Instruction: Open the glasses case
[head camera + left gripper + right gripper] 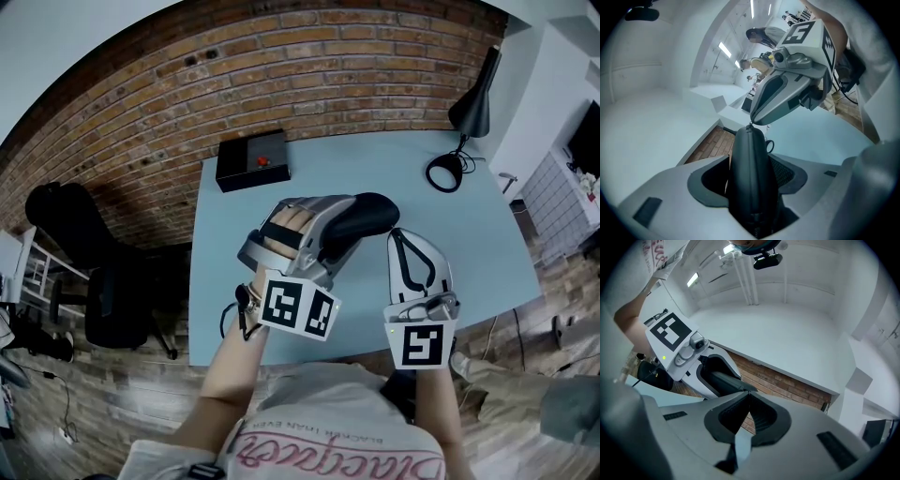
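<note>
left fingers clamped on glasses case, right fingers closed, tips touching its end

Office-like workroom, exposed brick wall, pale blue desk, black desk lamp, black office chair

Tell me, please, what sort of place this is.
Probably a home office or small studio: a pale blue desk against a brick wall, a black desk lamp on it, and a black office chair beside it.
</note>
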{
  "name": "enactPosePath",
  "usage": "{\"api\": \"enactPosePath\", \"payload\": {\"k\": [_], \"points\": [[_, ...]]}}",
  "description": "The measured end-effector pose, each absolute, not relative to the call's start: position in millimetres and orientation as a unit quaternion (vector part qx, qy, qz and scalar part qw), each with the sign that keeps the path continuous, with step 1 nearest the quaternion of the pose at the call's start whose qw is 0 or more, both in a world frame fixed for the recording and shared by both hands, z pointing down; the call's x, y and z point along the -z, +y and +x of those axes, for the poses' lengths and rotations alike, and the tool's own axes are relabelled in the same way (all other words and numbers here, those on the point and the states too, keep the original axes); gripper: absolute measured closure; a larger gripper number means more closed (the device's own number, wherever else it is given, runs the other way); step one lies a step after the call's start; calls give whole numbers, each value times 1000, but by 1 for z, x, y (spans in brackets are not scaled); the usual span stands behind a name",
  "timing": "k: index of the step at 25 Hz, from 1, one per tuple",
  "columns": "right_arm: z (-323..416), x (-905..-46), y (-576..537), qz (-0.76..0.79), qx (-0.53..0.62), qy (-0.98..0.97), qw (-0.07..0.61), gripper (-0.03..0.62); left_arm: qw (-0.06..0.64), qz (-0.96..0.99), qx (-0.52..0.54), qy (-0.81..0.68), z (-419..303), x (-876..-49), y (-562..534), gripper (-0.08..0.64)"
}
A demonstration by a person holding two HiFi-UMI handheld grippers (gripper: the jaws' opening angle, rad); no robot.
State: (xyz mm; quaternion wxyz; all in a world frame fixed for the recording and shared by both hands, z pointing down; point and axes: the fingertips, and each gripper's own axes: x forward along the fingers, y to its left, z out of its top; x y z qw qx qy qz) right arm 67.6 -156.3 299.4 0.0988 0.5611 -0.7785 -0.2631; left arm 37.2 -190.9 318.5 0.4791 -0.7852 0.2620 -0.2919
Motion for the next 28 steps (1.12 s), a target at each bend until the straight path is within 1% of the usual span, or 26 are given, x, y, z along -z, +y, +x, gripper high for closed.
{"api": "enactPosePath", "payload": {"k": [2, 6, 7, 10, 11, 17, 21, 24, 28], "points": [[69, -301, -158, 566, 267, -773, 110, 571, 477, -789, 290, 256, 38, -319, -189, 302], [65, -302, -158, 549, 263, -786, 107, 571, 476, -798, 286, 235, 36, -321, -185, 304], [65, -300, -156, 542, 255, -795, 95, 571, 472, -803, 281, 231, 35, -321, -184, 304], [67, -291, -154, 545, 206, -813, 23, 572, 458, -819, 261, 225, 35, -318, -183, 304], [69, -290, -154, 547, 198, -814, 14, 574, 456, -822, 258, 223, 35, -317, -183, 304], [79, -295, -159, 549, 165, -819, 10, 574, 442, -842, 239, 196, 29, -317, -173, 304], [85, -307, -160, 523, 129, -842, 13, 574, 431, -855, 226, 181, 28, -315, -169, 305], [90, -312, -162, 505, 79, -859, -9, 574, 420, -866, 213, 170, 28, -314, -165, 305], [92, -317, -166, 497, 47, -867, -18, 572, 405, -875, 207, 164, 30, -315, -162, 305]]}}
